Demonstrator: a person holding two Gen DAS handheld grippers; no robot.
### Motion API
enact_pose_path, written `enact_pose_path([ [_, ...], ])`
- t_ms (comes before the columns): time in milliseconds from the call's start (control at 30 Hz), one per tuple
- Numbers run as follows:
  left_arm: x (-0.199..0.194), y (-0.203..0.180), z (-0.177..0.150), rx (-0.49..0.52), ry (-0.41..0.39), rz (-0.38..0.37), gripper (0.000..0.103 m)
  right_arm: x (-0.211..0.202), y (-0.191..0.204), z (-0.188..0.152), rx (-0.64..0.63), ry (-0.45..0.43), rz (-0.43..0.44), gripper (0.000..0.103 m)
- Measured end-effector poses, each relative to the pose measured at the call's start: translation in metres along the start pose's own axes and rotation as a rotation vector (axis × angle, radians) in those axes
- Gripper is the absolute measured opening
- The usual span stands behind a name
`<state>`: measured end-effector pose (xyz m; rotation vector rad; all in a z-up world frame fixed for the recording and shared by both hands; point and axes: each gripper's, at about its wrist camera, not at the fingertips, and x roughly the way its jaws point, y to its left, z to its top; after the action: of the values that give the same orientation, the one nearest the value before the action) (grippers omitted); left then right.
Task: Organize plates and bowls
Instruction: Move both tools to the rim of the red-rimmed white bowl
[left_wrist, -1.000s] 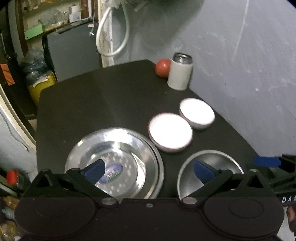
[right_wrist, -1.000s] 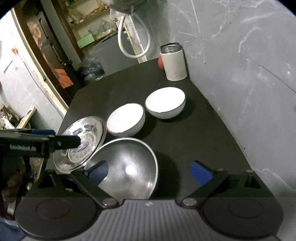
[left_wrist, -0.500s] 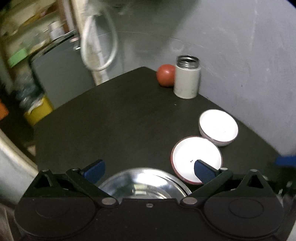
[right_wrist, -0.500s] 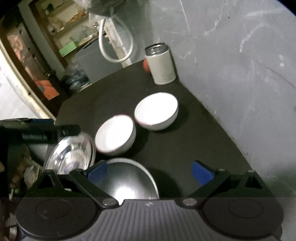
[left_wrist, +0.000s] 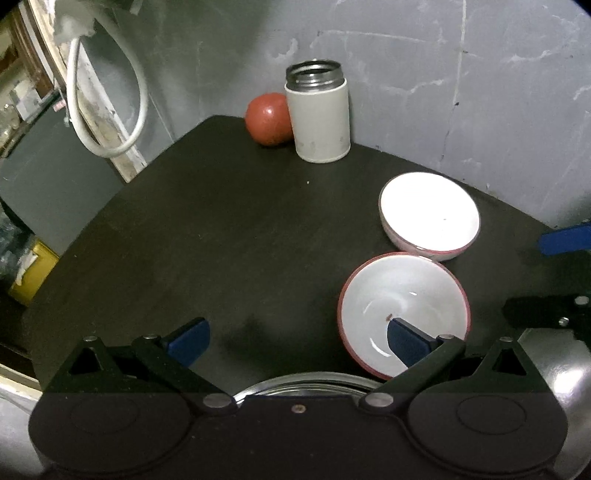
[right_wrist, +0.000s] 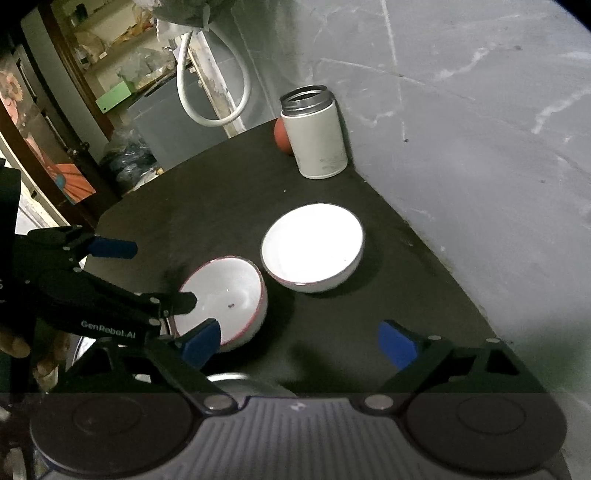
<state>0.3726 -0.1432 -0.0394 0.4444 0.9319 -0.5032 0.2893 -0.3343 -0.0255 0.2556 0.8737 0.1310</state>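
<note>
Two white bowls with red rims sit side by side on the dark table: a near bowl (left_wrist: 404, 295) (right_wrist: 229, 291) and a far bowl (left_wrist: 430, 212) (right_wrist: 312, 247). My left gripper (left_wrist: 295, 339) (right_wrist: 147, 275) is open, with its right fingertip (left_wrist: 406, 339) over the near bowl's inside and its left one over bare table. A steel plate's rim (left_wrist: 303, 384) shows just below it. My right gripper (right_wrist: 299, 343) is open and empty, close behind both bowls, above a steel bowl (right_wrist: 229, 380) (left_wrist: 565, 369).
A white steel-lined flask (left_wrist: 319, 118) (right_wrist: 314, 136) and a red ball-like fruit (left_wrist: 267, 120) stand in the far corner by the grey wall (right_wrist: 461, 129). The table edge (right_wrist: 424, 240) runs along that wall. A hand (right_wrist: 14, 347) holds the left gripper.
My left gripper moved forward and right, from above the steel plate to the near white bowl. My right gripper moved forward, so the steel bowl slid under its base.
</note>
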Motion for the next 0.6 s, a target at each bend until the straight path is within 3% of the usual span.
enact_pose_path([
  [367,0.012,0.009,-0.006,-0.086,0.044,-0.12,0.082,0.036,0.012,0.009,0.01,0.063,0.002,0.062],
  [600,0.016,0.008,-0.009,-0.095,0.058,-0.145,0.066,0.045,0.015,0.007,0.028,0.085,0.02,0.05],
])
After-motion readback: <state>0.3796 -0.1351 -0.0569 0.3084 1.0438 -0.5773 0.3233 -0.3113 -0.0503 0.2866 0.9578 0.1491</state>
